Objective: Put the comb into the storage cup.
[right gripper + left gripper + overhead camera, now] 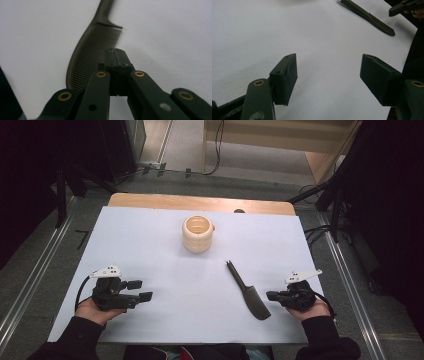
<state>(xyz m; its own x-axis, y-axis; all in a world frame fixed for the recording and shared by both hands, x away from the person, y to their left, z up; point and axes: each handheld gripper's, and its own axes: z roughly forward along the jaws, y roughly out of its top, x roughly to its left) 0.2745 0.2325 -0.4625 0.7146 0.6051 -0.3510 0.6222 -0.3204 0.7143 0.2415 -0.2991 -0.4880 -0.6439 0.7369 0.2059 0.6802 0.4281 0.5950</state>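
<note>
A dark comb [249, 292] lies flat on the white sheet [150, 235], its handle pointing toward the far side. My right gripper [270, 295] rests just to its right, near the table's front edge. In the right gripper view its jaws are shut [116, 53] against each other with nothing between them, and the comb's teeth [92, 50] lie just ahead of the tips. My left gripper [145, 290] sits at the front left, open. In the left gripper view its jaws [329, 72] stand wide apart over bare sheet, with the comb [367, 16] farther off.
A ribbed wooden cup [198, 234] stands upright at the middle of the far side. The sheet covers a wooden table whose back edge [200, 202] shows. Metal rails run along both sides of the floor, and cables lie beyond the table.
</note>
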